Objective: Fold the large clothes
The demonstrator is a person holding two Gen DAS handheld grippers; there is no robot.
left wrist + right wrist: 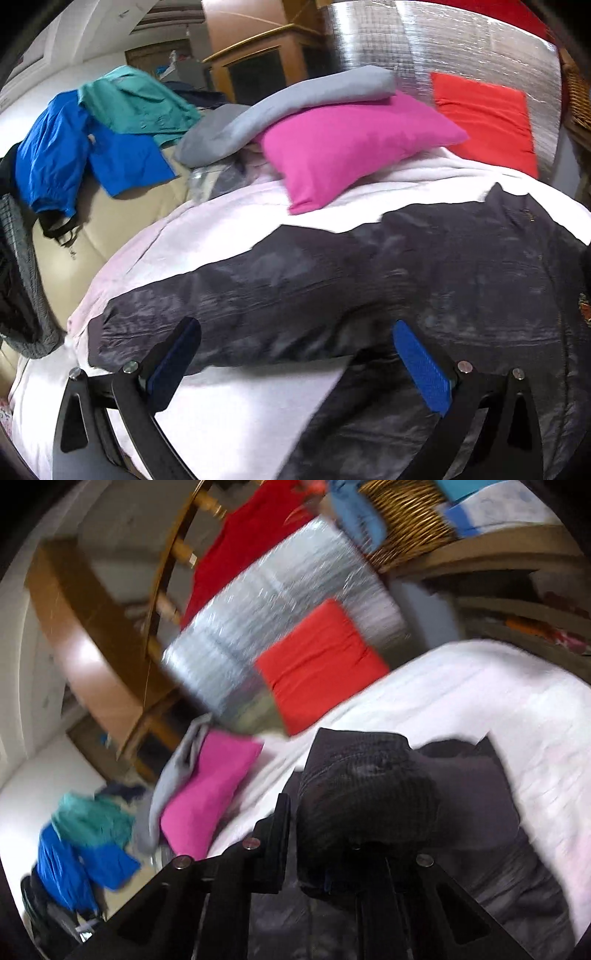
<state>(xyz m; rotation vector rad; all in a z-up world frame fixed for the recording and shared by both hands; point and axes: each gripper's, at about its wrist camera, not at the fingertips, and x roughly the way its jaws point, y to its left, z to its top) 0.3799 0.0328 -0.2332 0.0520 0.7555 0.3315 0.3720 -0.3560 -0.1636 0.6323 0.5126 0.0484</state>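
Note:
A large dark grey jacket lies spread across the white bedspread; one sleeve runs out to the left. My left gripper is open, its blue pads just above the sleeve's near edge, holding nothing. In the right wrist view my right gripper is shut on a bunched fold of the dark jacket, lifted above the white bedspread. The fabric hides the right finger.
A pink pillow with a grey pillow on it lies at the bed's head. A red cushion leans on a silver panel. Blue and teal clothes lie on a beige sofa to the left.

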